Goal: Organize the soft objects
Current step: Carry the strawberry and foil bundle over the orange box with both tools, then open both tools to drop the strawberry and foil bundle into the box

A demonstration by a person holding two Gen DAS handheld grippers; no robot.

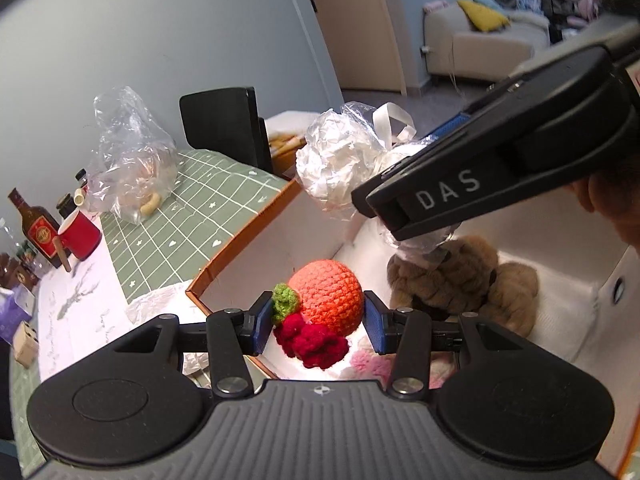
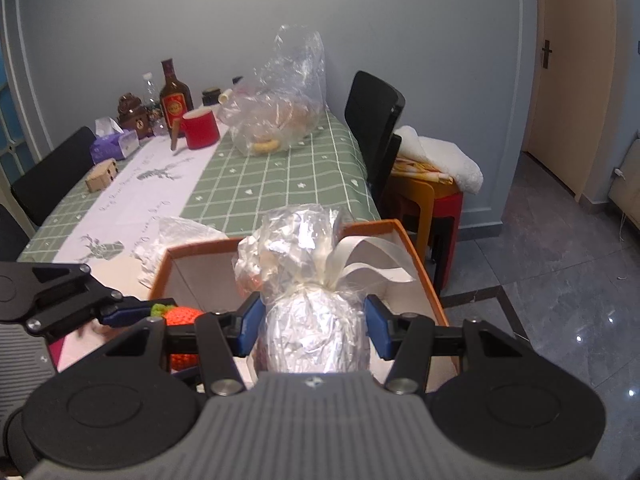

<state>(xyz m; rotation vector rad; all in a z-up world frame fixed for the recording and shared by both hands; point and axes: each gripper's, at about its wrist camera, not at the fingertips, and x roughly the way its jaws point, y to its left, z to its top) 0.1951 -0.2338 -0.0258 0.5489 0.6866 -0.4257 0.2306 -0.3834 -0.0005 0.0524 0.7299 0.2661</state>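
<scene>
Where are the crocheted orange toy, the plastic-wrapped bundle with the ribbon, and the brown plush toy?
crocheted orange toy (image 1: 328, 294): left wrist view, on its orange knitted ball.
plastic-wrapped bundle (image 2: 316, 336): right wrist view, on its crinkled lower body below the ribbon.
brown plush toy (image 1: 460, 284): left wrist view, on its furry middle, inside the box.

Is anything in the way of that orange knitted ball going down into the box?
Nothing visible blocks it. The left gripper holds the orange crocheted ball over the orange-rimmed white box; a brown plush toy already lies inside, off to the side, beneath the right gripper's cellophane-wrapped bundle.

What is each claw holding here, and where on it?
Left claw: crocheted orange toy, gripped across its sides. Right claw: cellophane-wrapped bundle, gripped across its body below the ribbon.
</scene>
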